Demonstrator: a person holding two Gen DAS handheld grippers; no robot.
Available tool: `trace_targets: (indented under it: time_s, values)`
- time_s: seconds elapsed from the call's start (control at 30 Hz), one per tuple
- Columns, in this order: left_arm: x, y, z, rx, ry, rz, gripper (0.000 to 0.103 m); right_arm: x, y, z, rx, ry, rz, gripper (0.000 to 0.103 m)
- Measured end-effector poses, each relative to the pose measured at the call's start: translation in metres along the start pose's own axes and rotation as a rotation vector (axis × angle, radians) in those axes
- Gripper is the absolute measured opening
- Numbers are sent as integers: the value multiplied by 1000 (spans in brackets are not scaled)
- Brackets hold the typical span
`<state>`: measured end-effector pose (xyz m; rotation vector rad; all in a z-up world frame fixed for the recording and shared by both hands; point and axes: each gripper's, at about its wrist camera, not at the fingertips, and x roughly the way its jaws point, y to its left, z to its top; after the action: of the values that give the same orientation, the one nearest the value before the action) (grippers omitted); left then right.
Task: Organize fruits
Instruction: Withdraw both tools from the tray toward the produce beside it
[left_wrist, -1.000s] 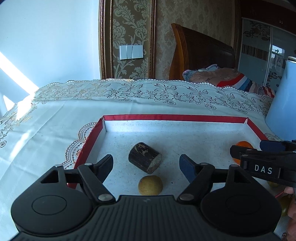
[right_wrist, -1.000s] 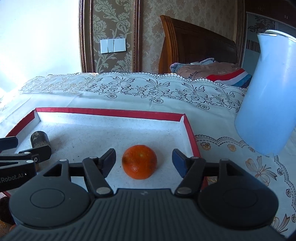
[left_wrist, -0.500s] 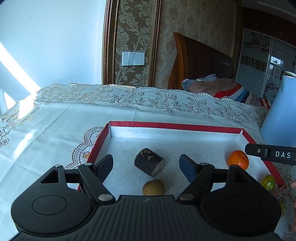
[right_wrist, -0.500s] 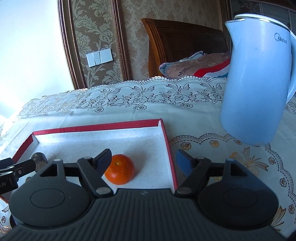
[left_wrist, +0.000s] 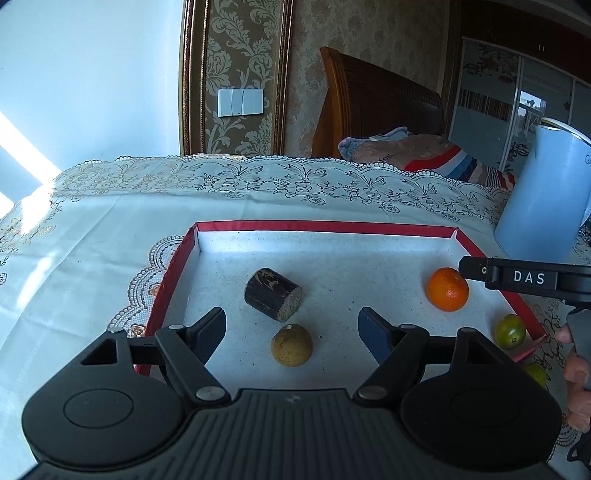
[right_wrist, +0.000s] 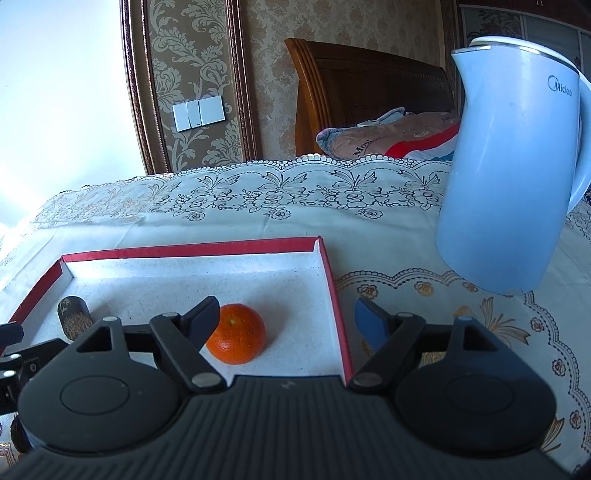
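Beside tray (left_wrist: 524, 314), green fruit (left_wrist: 510, 331), left-view only.

Right gripper (right_wrist: 283, 319): jaws wide apart, empty, straddling the right wall of the tray (right_wrist: 328, 280). Orange (right_wrist: 236, 333): inside tray, near that wall, just beside the left finger. Dark cylinder (right_wrist: 72, 315): tray, 9 o'clock. Blue kettle (right_wrist: 509, 177): upright on the table (right_wrist: 461, 306), 2 o'clock.

One red-rimmed tray (left_wrist: 173, 273) holds three things: one orange (left_wrist: 447, 289), one brown round fruit (left_wrist: 291, 345) and one dark stub of cane (left_wrist: 272, 294). Two greenish fruits (left_wrist: 510, 331) lie outside it on the counter (left_wrist: 92, 236), the nearer one partly hidden. One blue kettle (right_wrist: 511, 177) stands there, and two tongs (left_wrist: 291, 325) show, one per hand.
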<state>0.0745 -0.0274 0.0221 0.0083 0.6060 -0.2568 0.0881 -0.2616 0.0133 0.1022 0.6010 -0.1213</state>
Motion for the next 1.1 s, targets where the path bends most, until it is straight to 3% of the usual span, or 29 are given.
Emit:
trace_targets:
  time_s: [0.47,0.73,0.87,1.0,1.1]
  values:
    - [-53,10,-44,47,-92,17,79,-39,-2,-20,-25,-22,10,86]
    - [-49,17,-49,43,-46,9,79,-81,-32,-50,50,-65,16,87]
    - [-52,16,-52,53,-38,-48,79,-78,-46,-60,107,-35,18,87]
    - [-38,18,-53,37,46,-32,79,-75,-46,-63,114,-28,22,87]
    - [-25,24,-53,6,109,-27,86,-78,-36,-66,62,-41,19,87]
